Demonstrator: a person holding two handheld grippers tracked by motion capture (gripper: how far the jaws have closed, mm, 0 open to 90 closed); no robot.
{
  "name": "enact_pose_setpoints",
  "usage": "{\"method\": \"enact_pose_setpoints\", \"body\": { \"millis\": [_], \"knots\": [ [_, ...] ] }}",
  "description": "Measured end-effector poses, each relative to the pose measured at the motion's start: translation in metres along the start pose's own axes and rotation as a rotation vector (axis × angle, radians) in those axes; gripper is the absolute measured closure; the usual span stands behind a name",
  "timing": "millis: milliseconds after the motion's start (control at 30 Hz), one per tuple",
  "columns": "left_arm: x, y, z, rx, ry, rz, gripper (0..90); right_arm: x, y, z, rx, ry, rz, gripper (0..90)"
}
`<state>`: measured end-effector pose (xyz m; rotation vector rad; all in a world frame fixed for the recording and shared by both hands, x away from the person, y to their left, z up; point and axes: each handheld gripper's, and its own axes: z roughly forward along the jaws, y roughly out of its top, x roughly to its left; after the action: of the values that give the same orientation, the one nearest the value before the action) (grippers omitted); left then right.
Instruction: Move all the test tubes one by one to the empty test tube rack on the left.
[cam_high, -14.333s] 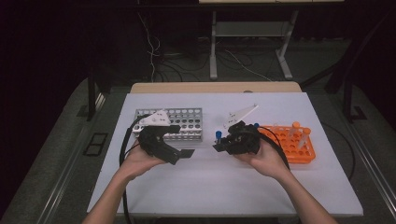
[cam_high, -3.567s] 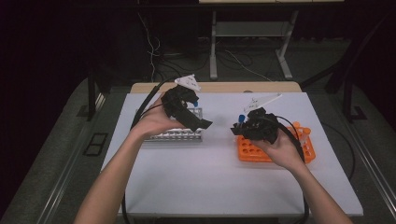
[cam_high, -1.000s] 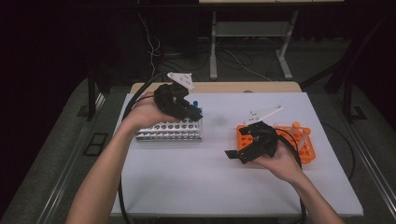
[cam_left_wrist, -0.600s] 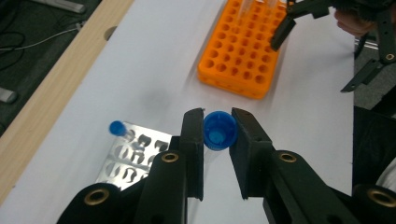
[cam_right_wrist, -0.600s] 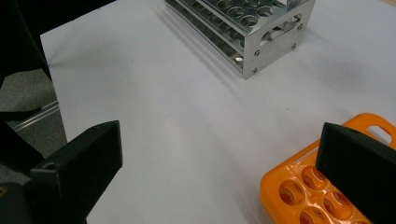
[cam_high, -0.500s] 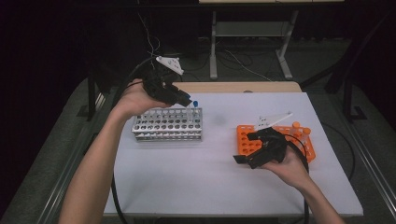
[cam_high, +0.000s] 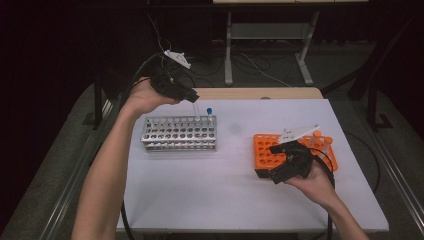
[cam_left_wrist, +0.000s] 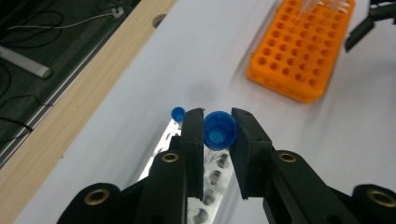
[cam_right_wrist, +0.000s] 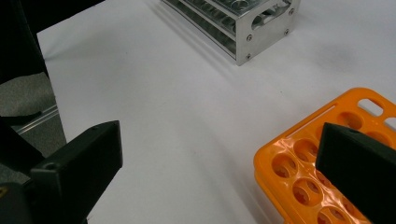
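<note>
Left tool (cam_left_wrist: 217, 133) raised over metal rack (cam_high: 179, 133), pinching blue-capped tube (cam_left_wrist: 219, 130)

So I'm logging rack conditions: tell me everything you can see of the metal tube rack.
The metal tube rack is a silvery, shiny block of stacked perforated plates with screwed end plates. It sits flat on the white table, left of centre, apart from the orange rack. Most holes look empty; one blue-capped tube stands at its far right corner. The left gripper holds another blue-capped tube just above it.
</note>
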<state>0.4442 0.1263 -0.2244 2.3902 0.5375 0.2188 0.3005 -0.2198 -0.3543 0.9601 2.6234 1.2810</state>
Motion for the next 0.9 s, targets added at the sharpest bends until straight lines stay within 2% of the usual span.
{"method": "enact_pose_setpoints", "body": {
  "millis": [133, 333, 767, 900],
  "knots": [
    [0.011, -0.001, 0.009, -0.003, 0.017, -0.028, 74.7, -0.002, -0.004, 0.0, -0.004, 0.0, 0.006, 0.2],
    [0.022, -0.001, 0.023, -0.011, 0.016, -0.063, 74.7, -0.005, -0.009, -0.001, -0.011, 0.002, 0.017, 0.2],
    [0.027, -0.001, 0.051, 0.005, 0.006, -0.067, 74.6, -0.009, -0.019, -0.002, -0.02, 0.004, 0.028, 0.2],
    [0.029, -0.003, 0.059, -0.001, 0.006, -0.083, 74.6, -0.009, -0.02, -0.002, -0.023, 0.004, 0.028, 0.2]
  ]
}}
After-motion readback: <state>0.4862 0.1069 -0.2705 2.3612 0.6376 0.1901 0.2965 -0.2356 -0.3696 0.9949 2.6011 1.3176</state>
